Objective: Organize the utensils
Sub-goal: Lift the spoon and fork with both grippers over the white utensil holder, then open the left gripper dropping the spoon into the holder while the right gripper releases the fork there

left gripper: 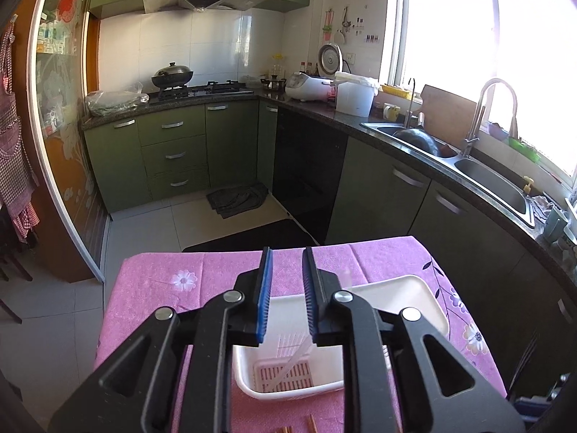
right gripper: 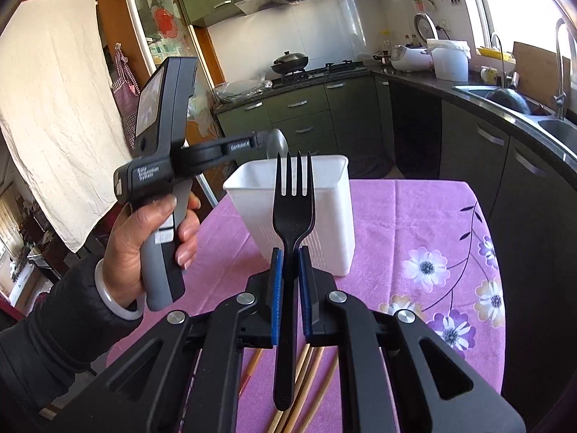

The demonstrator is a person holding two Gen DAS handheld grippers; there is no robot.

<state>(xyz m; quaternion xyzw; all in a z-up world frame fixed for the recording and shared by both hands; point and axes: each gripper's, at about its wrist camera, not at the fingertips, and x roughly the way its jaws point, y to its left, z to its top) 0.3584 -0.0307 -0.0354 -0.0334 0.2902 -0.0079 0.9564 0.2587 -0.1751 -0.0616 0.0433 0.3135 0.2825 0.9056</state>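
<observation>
Right gripper (right gripper: 288, 278) clamped on black fork (right gripper: 293, 216), tines up, long axis vertical, white holder (right gripper: 324, 223) just beyond, toward table's far edge. Left gripper (left gripper: 286, 296) parted, apparently empty, poised above holder (left gripper: 288, 389). Right nearer.

Pink-clothed table (right gripper: 414, 216): white basket (right gripper: 299, 216), chopsticks (right gripper: 310, 379).
</observation>
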